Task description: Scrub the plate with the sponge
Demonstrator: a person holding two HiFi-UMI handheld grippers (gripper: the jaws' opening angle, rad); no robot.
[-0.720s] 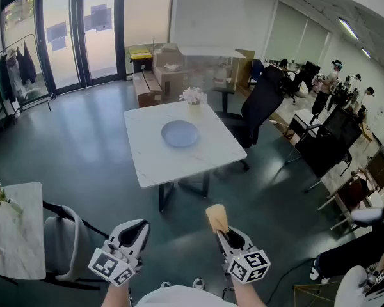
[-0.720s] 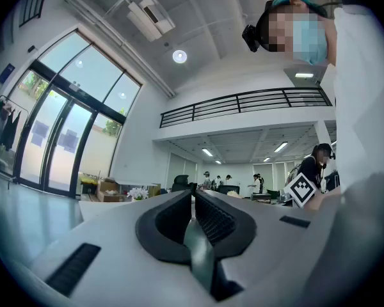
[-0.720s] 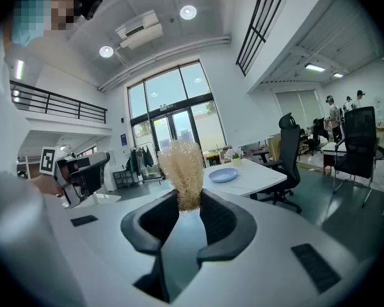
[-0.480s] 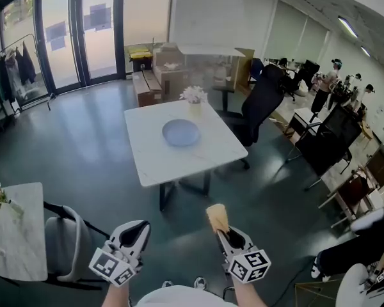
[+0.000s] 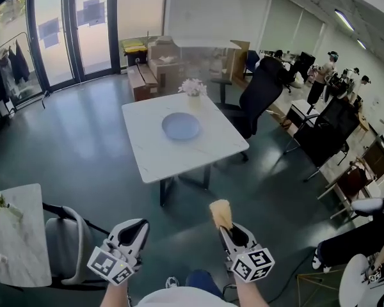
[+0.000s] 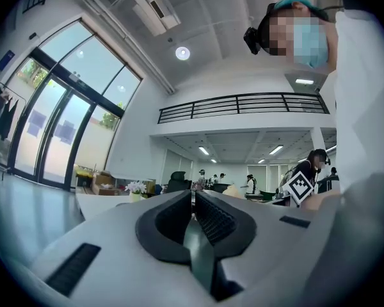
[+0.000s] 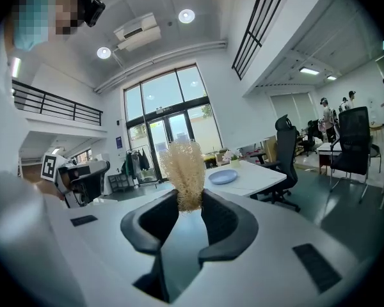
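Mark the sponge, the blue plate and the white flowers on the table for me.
sponge (image 5: 221,213): head view, middle of its exposed tan end.
blue plate (image 5: 181,126): head view, centre of its face.
white flowers (image 5: 192,87): head view, middle of the blooms.

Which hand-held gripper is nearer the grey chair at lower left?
Left. The left hand-held gripper is just right of the grey chair; the right hand-held gripper, holding a sponge, is farther right.

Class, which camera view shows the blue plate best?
The head view: it looks down on the whole plate, round face visible, on the white table. The right gripper view shows it small, nearly edge-on, beyond the sponge. In the left gripper view I cannot make it out.
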